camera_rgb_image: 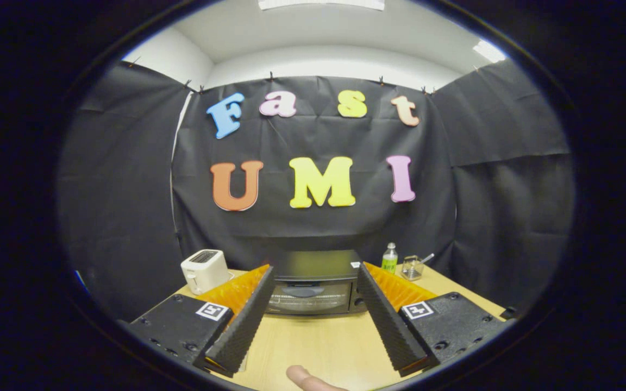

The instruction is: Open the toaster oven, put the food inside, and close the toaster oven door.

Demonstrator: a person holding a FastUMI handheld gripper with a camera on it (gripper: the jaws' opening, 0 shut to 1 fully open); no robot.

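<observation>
On the wooden table (318,342), the toaster oven (313,282) is seen with its door up, framed squarely beyond the gripper (315,290), whose fingers are spread apart, holding nothing, presumably for approach.

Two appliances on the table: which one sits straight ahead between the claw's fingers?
The black toaster oven, door closed, sits beyond the open claw, framed by its fingers. The white toaster stands off to the left, outside them.
</observation>
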